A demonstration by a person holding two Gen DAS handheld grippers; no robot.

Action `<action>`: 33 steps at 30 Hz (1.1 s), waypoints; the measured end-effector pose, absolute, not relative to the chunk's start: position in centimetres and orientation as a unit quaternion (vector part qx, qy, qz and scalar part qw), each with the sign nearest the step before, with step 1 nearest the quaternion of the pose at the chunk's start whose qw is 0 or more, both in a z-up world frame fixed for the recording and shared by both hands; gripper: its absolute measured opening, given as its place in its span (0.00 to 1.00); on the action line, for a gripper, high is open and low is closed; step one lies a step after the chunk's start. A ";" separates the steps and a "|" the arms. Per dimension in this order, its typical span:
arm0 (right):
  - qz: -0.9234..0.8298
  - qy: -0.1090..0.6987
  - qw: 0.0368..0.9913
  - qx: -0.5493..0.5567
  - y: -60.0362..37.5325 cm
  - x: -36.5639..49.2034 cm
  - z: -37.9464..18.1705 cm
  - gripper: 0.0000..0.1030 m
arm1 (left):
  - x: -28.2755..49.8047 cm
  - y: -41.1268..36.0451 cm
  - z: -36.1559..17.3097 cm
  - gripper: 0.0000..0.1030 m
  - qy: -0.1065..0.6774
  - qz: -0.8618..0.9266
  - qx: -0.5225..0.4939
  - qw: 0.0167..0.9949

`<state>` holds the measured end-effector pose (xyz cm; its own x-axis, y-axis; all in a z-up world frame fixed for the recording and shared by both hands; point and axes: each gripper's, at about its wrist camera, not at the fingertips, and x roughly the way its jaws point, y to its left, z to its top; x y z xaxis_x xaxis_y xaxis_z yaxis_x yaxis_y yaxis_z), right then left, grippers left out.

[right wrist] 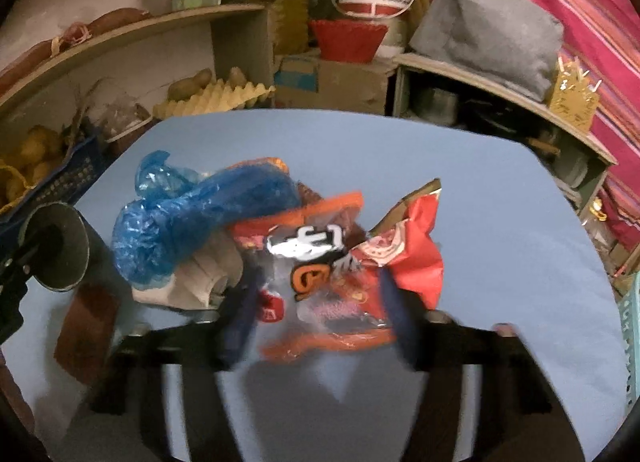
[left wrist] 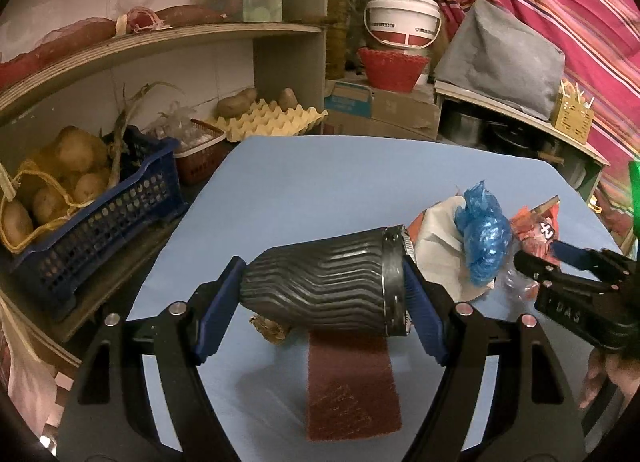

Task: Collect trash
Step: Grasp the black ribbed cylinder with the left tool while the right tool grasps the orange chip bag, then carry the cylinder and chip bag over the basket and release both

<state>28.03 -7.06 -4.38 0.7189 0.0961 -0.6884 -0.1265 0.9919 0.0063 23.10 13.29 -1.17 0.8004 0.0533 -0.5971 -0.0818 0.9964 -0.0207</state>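
Observation:
My left gripper (left wrist: 316, 294) is shut on a black ribbed cup (left wrist: 320, 282), held on its side above the blue table (left wrist: 312, 182). The cup's open mouth faces a pile of trash: white paper (left wrist: 436, 250), a crumpled blue plastic bag (left wrist: 484, 234) and an orange-red snack wrapper (left wrist: 536, 230). In the right wrist view my right gripper (right wrist: 320, 302) is shut on the snack wrappers (right wrist: 332, 262), blurred by motion. The blue bag (right wrist: 180, 218) and white paper (right wrist: 200, 278) lie to their left, with the cup (right wrist: 56, 246) at far left.
A brown scouring pad (left wrist: 352, 378) and a dry brown scrap (left wrist: 272, 328) lie on the table under the cup. A blue crate of potatoes (left wrist: 92, 214), an egg tray (left wrist: 272, 118) and shelves stand left. Buckets, boxes and a grey-covered shelf (left wrist: 500, 54) stand behind.

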 end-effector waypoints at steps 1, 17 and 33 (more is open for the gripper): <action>0.066 0.370 0.927 -0.018 -7.2 28.0 -4.4 0.43 | 23.0 13.2 -1.1 0.73 0.313 0.036 -0.022 0.949; 0.065 0.318 0.946 0.004 -14.0 24.3 0.0 0.38 | 19.2 8.4 2.6 0.73 0.263 0.013 -0.007 0.965; -0.019 0.295 0.953 0.068 -28.8 20.8 2.6 0.38 | 19.8 -4.1 3.3 0.73 0.258 -0.079 0.002 0.963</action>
